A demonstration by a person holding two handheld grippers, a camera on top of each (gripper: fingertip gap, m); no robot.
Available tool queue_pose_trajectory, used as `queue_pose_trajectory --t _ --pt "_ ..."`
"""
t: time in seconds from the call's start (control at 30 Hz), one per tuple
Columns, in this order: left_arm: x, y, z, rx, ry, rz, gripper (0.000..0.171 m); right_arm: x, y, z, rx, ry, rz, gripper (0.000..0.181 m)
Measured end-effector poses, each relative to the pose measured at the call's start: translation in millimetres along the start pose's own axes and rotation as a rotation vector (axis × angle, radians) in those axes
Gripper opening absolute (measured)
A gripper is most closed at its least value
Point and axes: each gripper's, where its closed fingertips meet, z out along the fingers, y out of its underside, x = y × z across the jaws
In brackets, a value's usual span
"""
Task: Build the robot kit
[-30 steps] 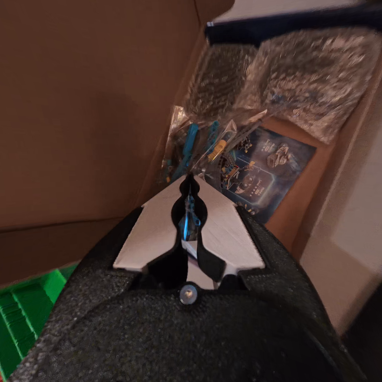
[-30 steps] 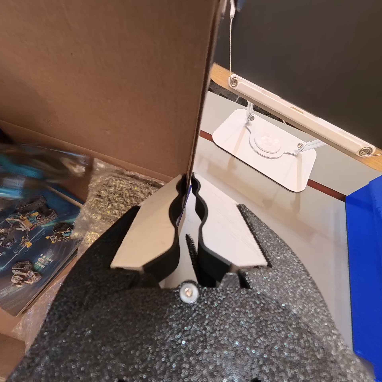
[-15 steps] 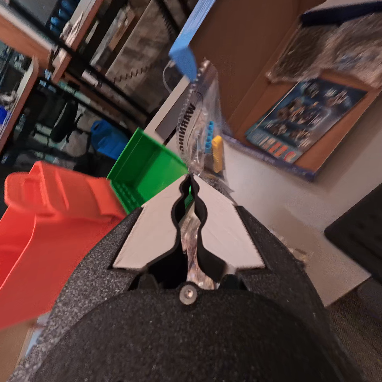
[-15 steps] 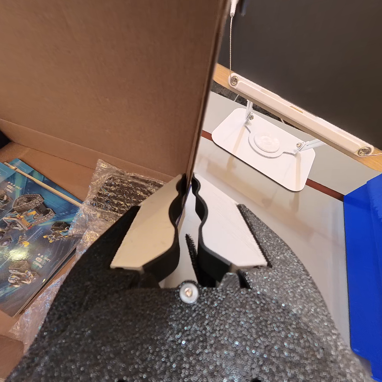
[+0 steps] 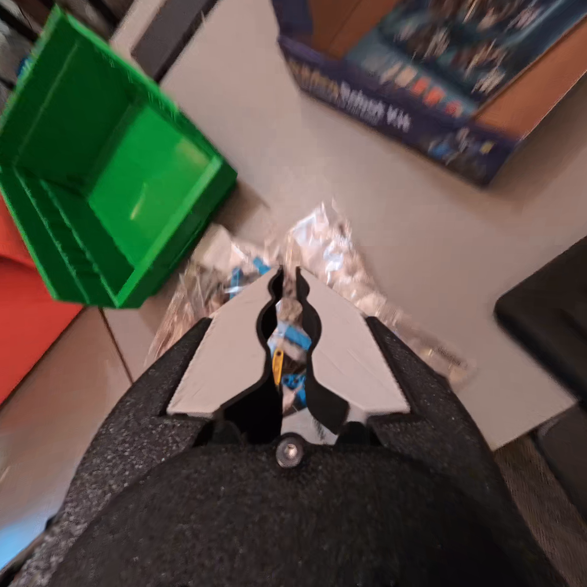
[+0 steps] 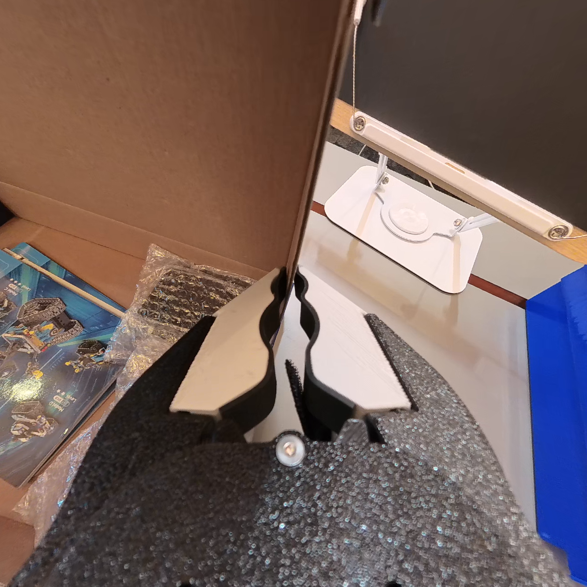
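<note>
A pale glossy tabletop [image 6: 397, 305] carries a white stand base [image 6: 403, 228] below a dark screen [image 6: 476, 79].

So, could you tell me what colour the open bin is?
Bright green bin, clearest in left wrist view.

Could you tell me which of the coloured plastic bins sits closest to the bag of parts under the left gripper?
The green bin: its corner nearly reaches the clear bag of parts under the left gripper. The red bin lies behind it.
</note>
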Motion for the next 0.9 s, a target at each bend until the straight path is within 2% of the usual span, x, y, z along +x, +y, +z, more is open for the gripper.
queue_pose_trajectory --t 0.07,0.17,0.27,0.37,0.43,0.57,0.63,0.7,0.8,0.9 --pt "13 -33 0 0.109 0.031 -0.030 0.018 0 0 0 -0.001 0.001 -0.003 0.004" --pt "57 -92 3 0.238 0.208 -0.109 0.023 0 0 0 -0.005 0.002 -0.010 0.004" --pt "111 -136 27 0.227 0.337 -0.047 0.033 0 0 0 -0.006 0.004 -0.014 0.004" --pt "144 -175 66 0.188 0.315 0.061 0.033 0 0 0 -0.005 0.003 -0.015 0.004" --pt "160 -196 97 0.145 0.311 0.074 0.033 0 0 0 -0.004 0.000 -0.010 0.004" --pt "178 -226 154 0.082 0.362 0.006 0.033 0 0 0 -0.002 -0.008 -0.002 0.003" --pt "177 -231 175 0.094 0.317 0.138 0.033 0 0 0 -0.001 -0.010 -0.001 0.004" --pt "185 -227 186 0.079 0.323 0.249 0.031 0 0 0 -0.001 -0.014 0.001 0.004" --pt "201 -226 190 0.065 0.390 0.263 0.032 0 -1 0 -0.003 -0.019 0.003 0.004" --pt "196 -232 199 0.070 0.344 0.267 0.032 0 -1 1 -0.005 -0.017 -0.004 0.004"
